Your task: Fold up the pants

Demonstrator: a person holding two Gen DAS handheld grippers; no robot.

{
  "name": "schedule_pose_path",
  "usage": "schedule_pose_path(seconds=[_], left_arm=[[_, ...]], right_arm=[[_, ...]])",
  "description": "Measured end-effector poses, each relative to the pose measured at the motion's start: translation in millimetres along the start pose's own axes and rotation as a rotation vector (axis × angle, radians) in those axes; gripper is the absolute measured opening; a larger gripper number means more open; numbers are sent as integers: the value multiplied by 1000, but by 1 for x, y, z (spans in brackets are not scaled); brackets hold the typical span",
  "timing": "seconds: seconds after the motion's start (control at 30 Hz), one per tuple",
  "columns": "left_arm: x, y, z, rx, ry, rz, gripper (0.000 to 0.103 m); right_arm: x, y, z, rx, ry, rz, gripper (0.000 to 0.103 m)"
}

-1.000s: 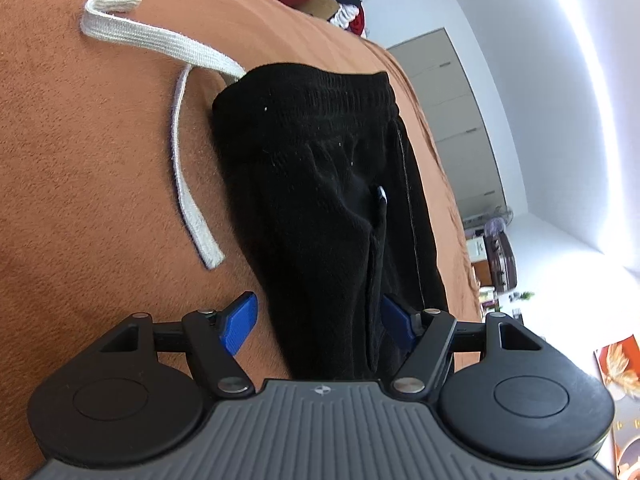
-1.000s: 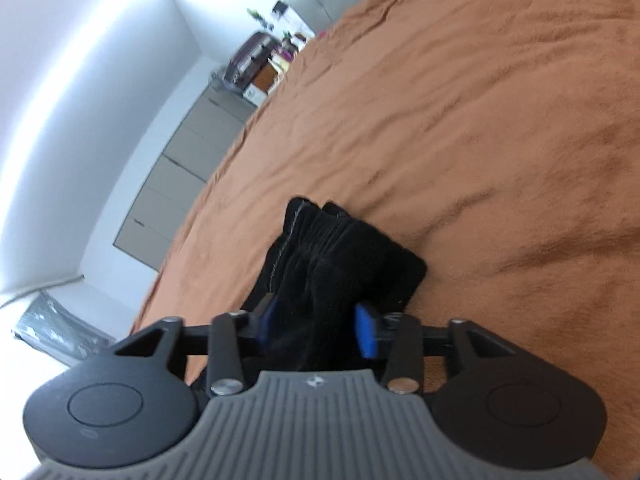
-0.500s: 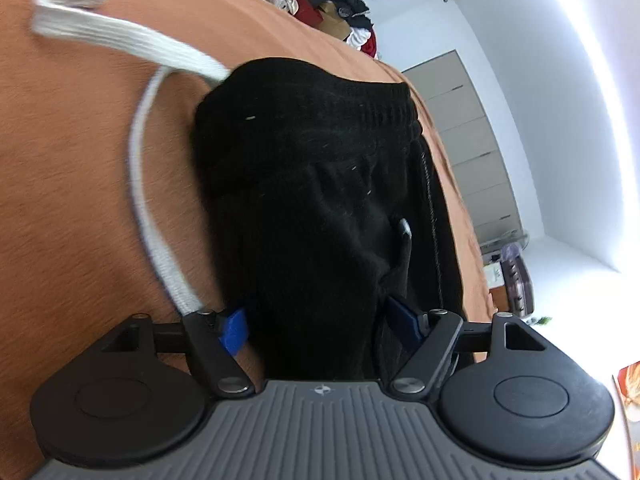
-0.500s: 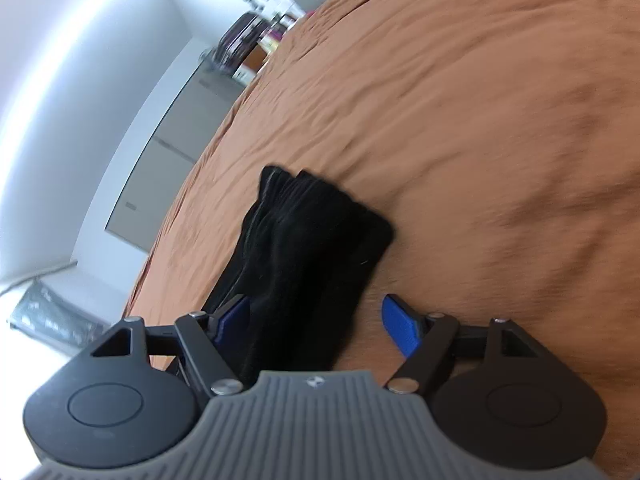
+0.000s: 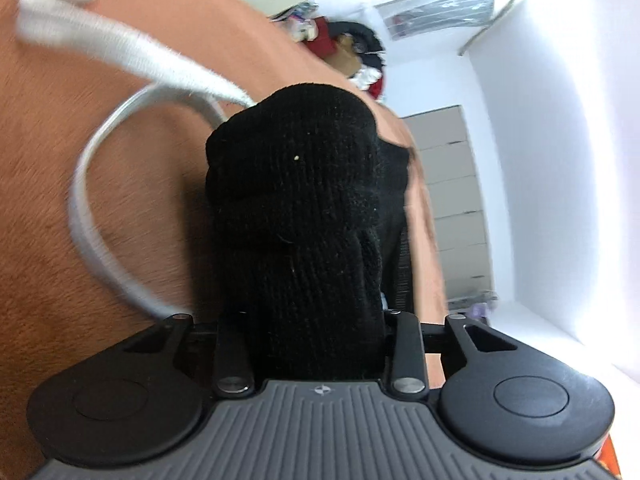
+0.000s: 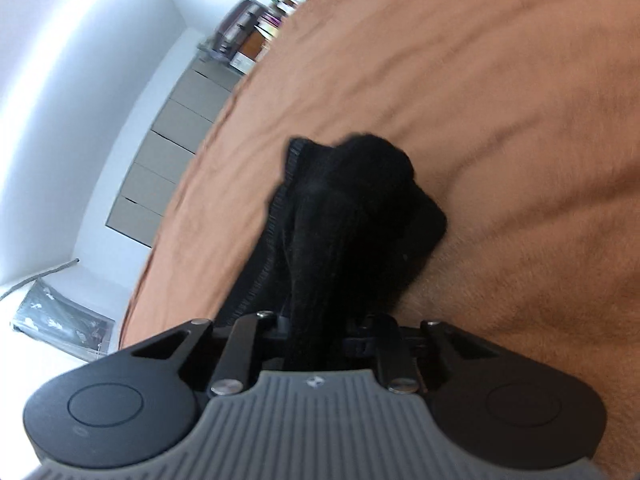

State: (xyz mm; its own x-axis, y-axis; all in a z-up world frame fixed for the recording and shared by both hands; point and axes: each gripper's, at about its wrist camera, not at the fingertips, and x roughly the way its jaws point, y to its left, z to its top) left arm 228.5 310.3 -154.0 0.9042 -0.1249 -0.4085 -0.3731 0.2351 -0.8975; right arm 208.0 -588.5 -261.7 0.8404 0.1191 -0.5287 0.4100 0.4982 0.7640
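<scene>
The black pants (image 5: 296, 200) lie on the orange-brown bed cover (image 5: 80, 240). My left gripper (image 5: 316, 320) is shut on the bunched waistband end, and the cloth hides its fingertips. The white drawstring (image 5: 88, 216) loops out to the left, with its flat end at the upper left. My right gripper (image 6: 320, 320) is shut on the other end of the black pants (image 6: 352, 208), which rise in a gathered bunch off the cover (image 6: 500, 120). Its fingertips are also hidden.
A grey wardrobe (image 5: 452, 184) and a pile of clothes (image 5: 352, 52) stand beyond the bed in the left wrist view. In the right wrist view grey drawers (image 6: 172, 136) and a cluttered shelf (image 6: 252, 36) lie past the bed's left edge.
Both grippers were open around the pants half a second ago. Now both have shut on the cloth and the bunched ends have risen. The drawstring has swung into a loop.
</scene>
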Motion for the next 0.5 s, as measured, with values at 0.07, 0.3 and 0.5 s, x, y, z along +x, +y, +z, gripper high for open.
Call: schedule_pose_path(seconds=[0.07, 0.3, 0.5], left_arm=[[-8, -11, 3, -5, 14, -27, 39], [-63, -26, 12, 21, 56, -80, 39], [-141, 13, 15, 27, 110, -57, 40]], right_arm=[[-14, 8, 6, 11, -19, 40, 12], [-81, 26, 21, 58, -18, 135, 11], [-159, 3, -1, 27, 23, 150, 11]])
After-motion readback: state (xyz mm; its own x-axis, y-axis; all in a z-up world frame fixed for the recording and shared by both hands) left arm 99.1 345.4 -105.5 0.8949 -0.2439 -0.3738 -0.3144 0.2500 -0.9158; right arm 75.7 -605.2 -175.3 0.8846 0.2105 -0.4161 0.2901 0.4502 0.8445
